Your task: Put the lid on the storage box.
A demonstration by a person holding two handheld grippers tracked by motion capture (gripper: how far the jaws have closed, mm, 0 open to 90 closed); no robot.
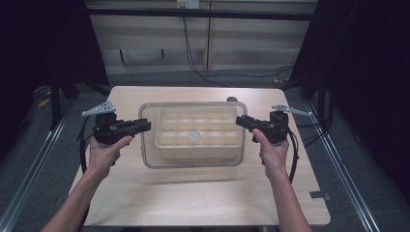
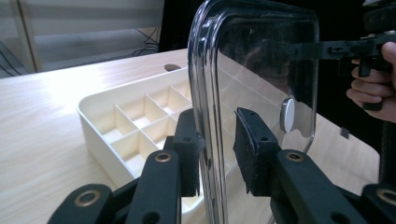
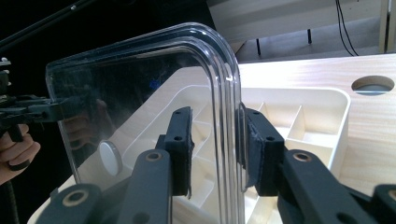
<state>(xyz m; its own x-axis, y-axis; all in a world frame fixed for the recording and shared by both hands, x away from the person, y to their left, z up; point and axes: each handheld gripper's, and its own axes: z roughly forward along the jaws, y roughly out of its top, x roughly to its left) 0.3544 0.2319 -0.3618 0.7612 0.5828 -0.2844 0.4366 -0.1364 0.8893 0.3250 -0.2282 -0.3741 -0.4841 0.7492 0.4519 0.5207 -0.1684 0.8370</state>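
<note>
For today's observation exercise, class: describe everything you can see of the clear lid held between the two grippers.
The clear lid is a see-through, plastic-looking rectangle with rounded corners and a raised, ridged rim. A small round white disc sits at its middle. It is held roughly level above the cream divided tray, which shows through it. The left gripper straddles its left edge, the right gripper its right edge; the pads look close against the rim. Its surface reflects the grippers.
</note>
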